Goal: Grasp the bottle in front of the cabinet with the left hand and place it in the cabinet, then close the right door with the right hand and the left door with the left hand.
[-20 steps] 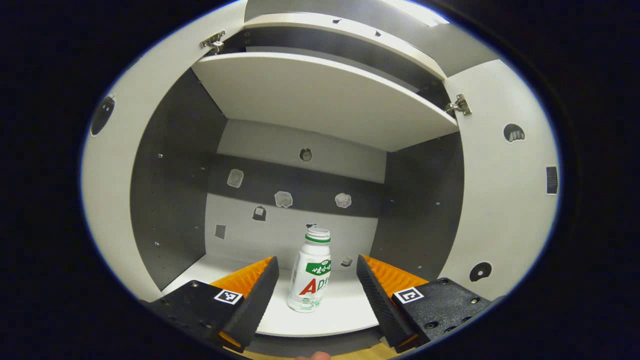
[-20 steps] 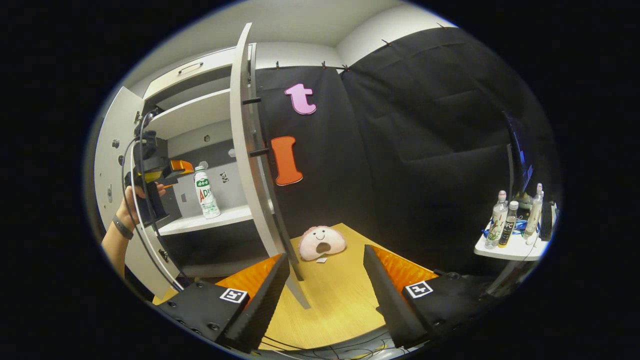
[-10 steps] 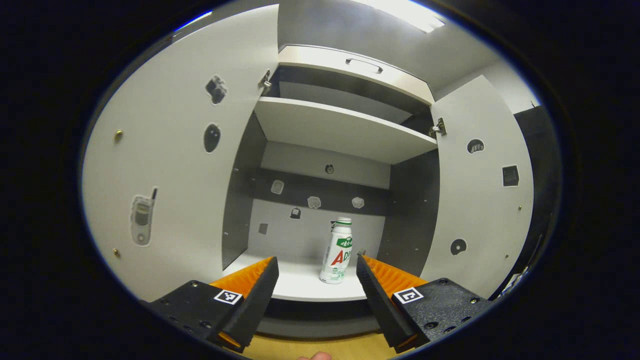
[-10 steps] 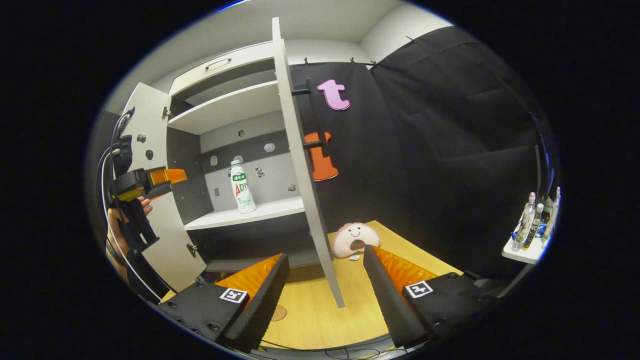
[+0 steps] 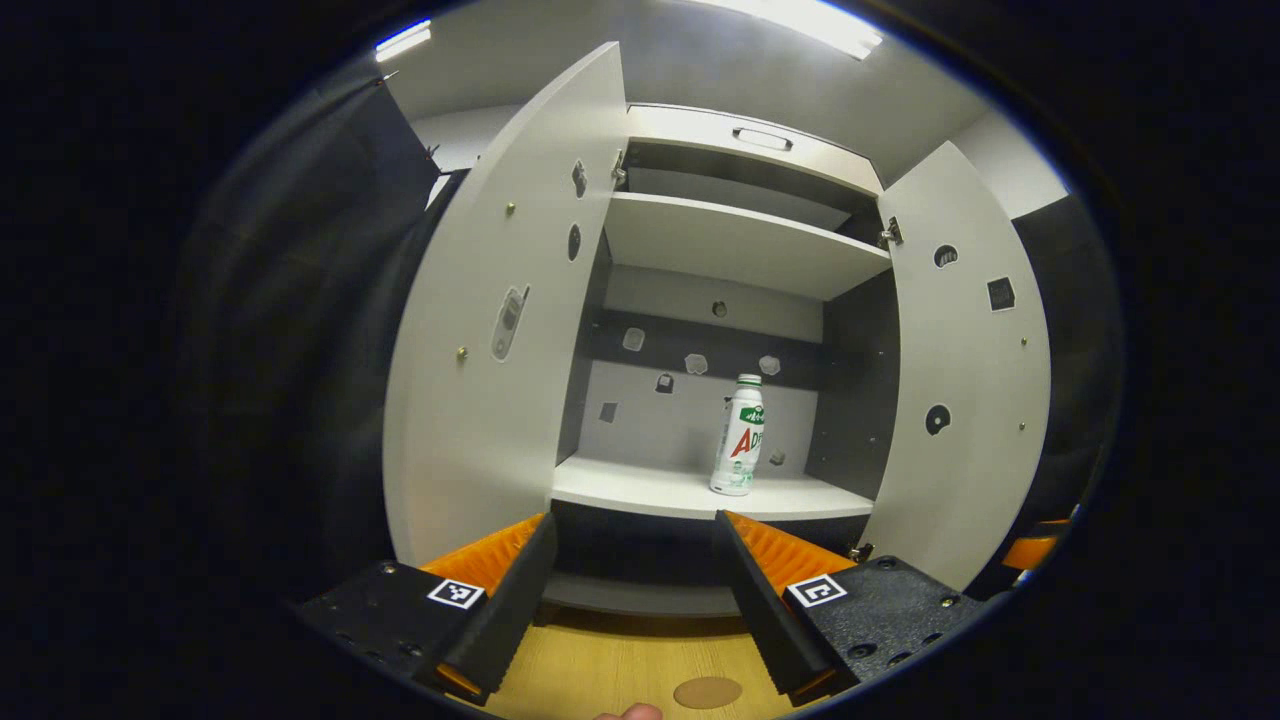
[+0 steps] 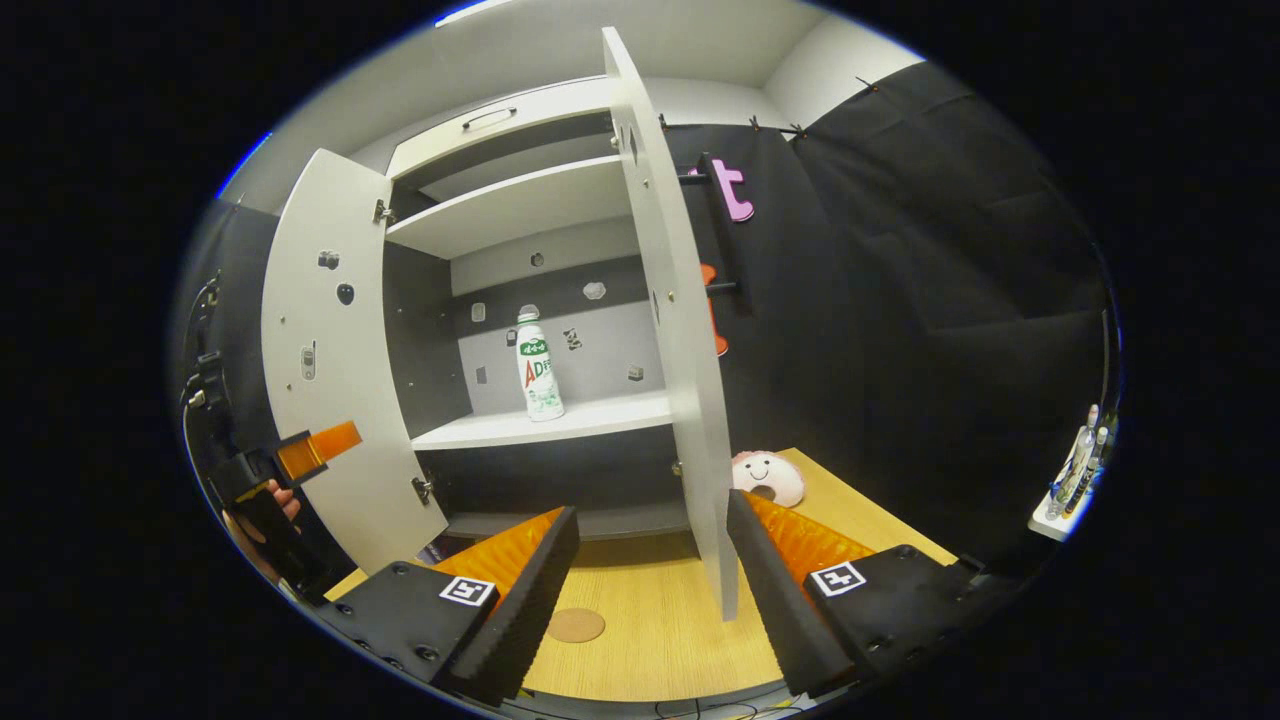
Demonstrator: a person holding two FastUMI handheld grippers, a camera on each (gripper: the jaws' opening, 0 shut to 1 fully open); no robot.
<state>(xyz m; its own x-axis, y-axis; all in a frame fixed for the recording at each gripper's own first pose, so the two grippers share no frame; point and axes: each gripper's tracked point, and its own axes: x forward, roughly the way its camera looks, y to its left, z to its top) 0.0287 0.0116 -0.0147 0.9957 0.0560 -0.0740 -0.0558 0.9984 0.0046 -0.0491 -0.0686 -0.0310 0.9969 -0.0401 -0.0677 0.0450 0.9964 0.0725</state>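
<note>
White plastic bottle w/ green cap and red-green label stands upright on the lower shelf of the grey-white cabinet, right of centre, near the right side wall; placing looks done, so next step is the right door. Left hand-held gripper is wide open, nothing in it, well clear of the shelf, low over the pale wood surface; right hand-held gripper is also wide open, empty, w/ the bottom edge of the flat white right door just ahead between its fingers. To do it well: put one finger on the door's outer face near the free edge, not by the hinge; push in a smooth arc; the bottle sits far enough back, I'd judge, to clear. White left door is wide open; keep the left gripper out of the swing.
</note>
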